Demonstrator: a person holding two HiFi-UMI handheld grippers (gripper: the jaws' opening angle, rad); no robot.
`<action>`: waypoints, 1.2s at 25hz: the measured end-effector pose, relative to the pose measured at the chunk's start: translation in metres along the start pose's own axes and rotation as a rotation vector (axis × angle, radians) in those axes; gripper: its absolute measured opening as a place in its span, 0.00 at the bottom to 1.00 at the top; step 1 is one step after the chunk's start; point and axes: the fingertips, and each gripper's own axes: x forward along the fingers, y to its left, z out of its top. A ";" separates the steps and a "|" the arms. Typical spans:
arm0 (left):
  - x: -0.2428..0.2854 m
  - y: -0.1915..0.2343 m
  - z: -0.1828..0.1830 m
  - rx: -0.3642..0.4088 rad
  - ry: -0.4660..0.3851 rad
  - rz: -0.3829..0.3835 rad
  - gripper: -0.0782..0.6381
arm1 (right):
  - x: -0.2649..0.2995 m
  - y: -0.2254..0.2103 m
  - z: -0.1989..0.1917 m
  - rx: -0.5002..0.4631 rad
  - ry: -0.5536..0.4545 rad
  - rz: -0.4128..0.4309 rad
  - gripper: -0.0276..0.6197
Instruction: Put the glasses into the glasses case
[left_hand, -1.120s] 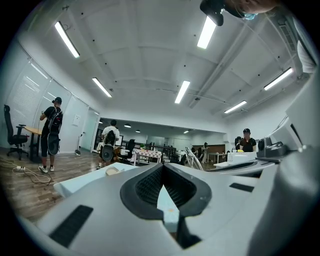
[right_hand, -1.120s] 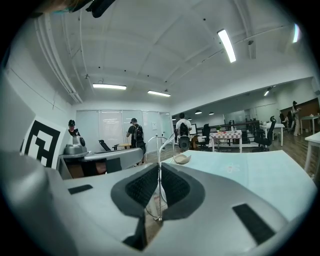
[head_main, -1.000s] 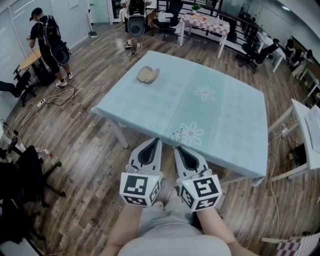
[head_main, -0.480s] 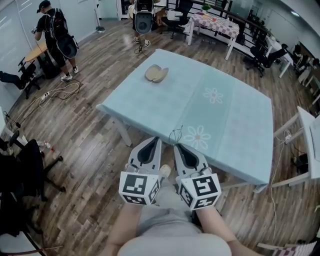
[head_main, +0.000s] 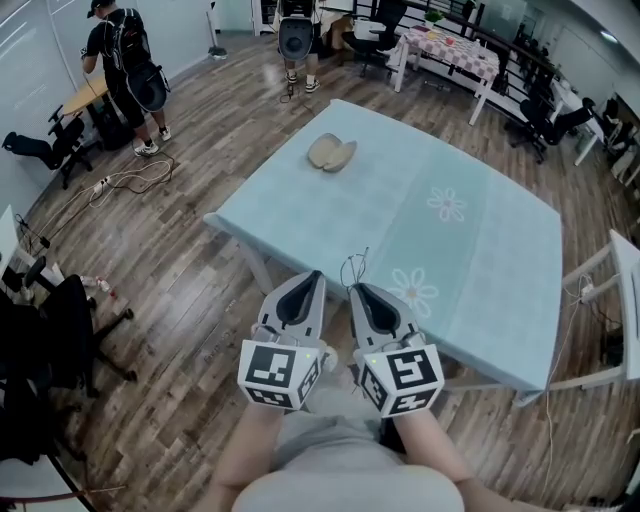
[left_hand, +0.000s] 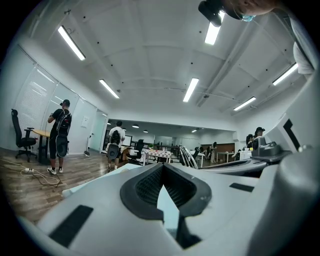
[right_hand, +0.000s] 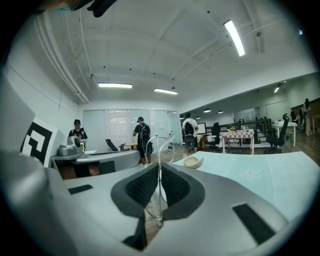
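In a big room with a wood floor (head_main: 180, 300) stands a table (head_main: 480, 260) with a blue cloth. My right tongs (head_main: 362, 292) pinch the thin wire glasses (head_main: 353, 268) by its near edge. My left tongs (head_main: 312, 278) are closed on nothing. The open case (head_main: 332, 153) lies far off. That tiny grip could let the glasses slip or twist. I think they stand tall, poking past the tips.
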 end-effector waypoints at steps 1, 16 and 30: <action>0.005 0.004 0.000 0.002 -0.001 0.000 0.12 | 0.006 -0.002 0.001 0.002 -0.001 0.002 0.08; 0.082 0.049 0.001 0.010 0.011 -0.034 0.12 | 0.083 -0.046 0.013 0.025 0.001 -0.033 0.08; 0.153 0.096 0.009 0.023 0.051 -0.074 0.12 | 0.155 -0.082 0.029 0.078 0.008 -0.079 0.08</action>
